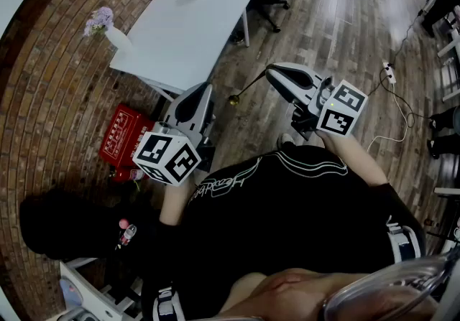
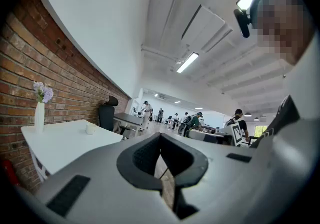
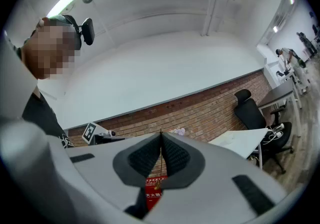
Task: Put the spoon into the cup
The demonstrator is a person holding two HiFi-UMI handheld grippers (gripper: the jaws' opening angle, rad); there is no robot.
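Slanting leftward, spoon [image 1: 249, 87] juts from right tool [image 1: 270, 71].

Left gripper [image 2: 160, 137] closed on nothing, white table [image 2: 60, 144] beyond, flower vase [image 2: 39, 117], small cup [image 2: 89, 129]

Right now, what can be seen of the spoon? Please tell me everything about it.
The spoon is very thin, with a dark slender handle and a small golden rounded end; it looks like metal. The right gripper has its jaws shut on the handle's end, and nothing else touches it. It slants down from the jaws, in the air over the wooden floor, short of the white table.
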